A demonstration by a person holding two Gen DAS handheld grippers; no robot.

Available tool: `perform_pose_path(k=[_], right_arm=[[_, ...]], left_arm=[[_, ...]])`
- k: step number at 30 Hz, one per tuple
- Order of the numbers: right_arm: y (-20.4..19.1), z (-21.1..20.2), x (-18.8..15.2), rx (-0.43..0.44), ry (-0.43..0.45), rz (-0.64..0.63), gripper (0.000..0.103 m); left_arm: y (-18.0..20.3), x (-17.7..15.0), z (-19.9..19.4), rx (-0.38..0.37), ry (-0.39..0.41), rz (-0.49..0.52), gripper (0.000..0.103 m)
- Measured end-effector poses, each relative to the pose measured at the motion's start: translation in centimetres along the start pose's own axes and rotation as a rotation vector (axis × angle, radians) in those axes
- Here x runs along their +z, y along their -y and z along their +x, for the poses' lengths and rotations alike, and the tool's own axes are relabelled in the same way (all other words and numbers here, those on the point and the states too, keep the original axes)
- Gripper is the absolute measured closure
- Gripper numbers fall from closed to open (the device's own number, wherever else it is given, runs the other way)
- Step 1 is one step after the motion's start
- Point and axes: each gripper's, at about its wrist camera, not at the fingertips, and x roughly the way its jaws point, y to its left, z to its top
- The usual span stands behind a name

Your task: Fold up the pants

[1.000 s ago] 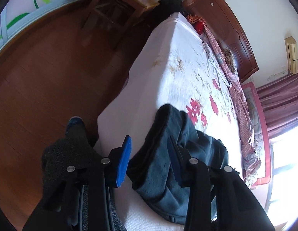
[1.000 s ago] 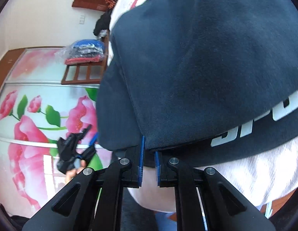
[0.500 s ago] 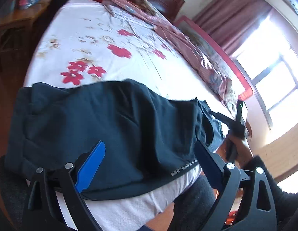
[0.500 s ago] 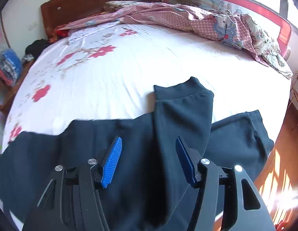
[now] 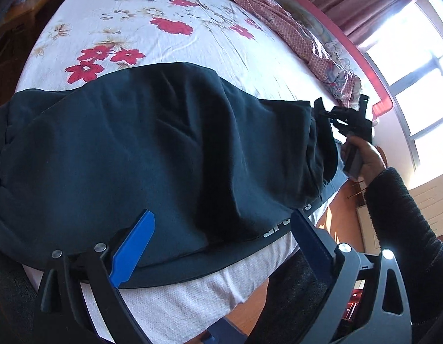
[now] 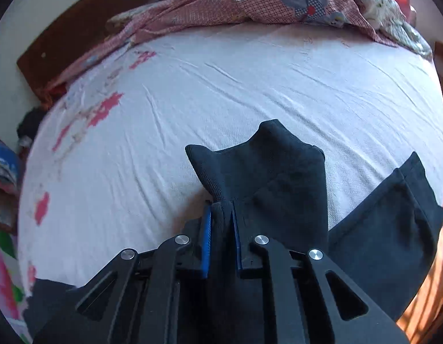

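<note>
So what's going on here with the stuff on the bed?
A person with a two-finger gripper in each hand is folding dark navy sweatpants on a white floral bedsheet. The right gripper is closing on a cuff end of one pant leg, fabric between its fingers. The left gripper hovers open over the waist end, gripping nothing.

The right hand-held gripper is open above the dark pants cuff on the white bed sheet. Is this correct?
Not quite. The right hand-held gripper is closing on the dark pants cuff, its pads pinching the fabric, as the right wrist view shows. The cuff does lie on the white bed sheet.
</note>
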Motion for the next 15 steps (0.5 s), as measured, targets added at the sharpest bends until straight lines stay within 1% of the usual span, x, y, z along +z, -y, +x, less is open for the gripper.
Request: perform_pose_path(k=[2, 4, 5, 7, 9, 11, 13, 15], right_arm=[[3.0, -3.5, 0.1, 0.100, 0.053, 0.103, 0.091], [6.4, -6.9, 0.0, 0.161, 0.106, 0.195, 0.091], [8.3, -8.2, -0.2, 0.185, 0.127, 0.233, 0.091], [12.2, -10.0, -0.9, 0.177, 0.151, 0.302, 0.091], [15.6, -10.6, -2.1, 0.158, 0.156, 0.367, 0.091], [18.9, -9.9, -3.6, 0.170, 0.146, 0.429, 0.091], [21.1, -8.6, -5.3, 0.147, 0.114, 0.479, 0.091], [22.8, -7.5, -7.3, 0.154, 0.110, 0.541, 0.091]], left_arm=[[0.2, 0.1, 0.4, 0.014, -0.013, 0.029, 0.007], [0.2, 0.2, 0.8, 0.037, -0.029, 0.062, 0.007], [0.1, 0.2, 1.0, 0.043, -0.037, 0.075, 0.007], [-0.4, 0.3, 1.2, 0.070, -0.049, 0.095, 0.007], [-0.9, 0.2, 1.3, 0.085, -0.069, 0.108, 0.007], [-1.5, 0.1, 1.2, 0.100, -0.089, 0.100, 0.007], [-1.8, -0.2, 0.9, 0.092, -0.102, 0.089, 0.007], [-1.8, -0.6, 0.7, 0.071, -0.113, 0.081, 0.007]])
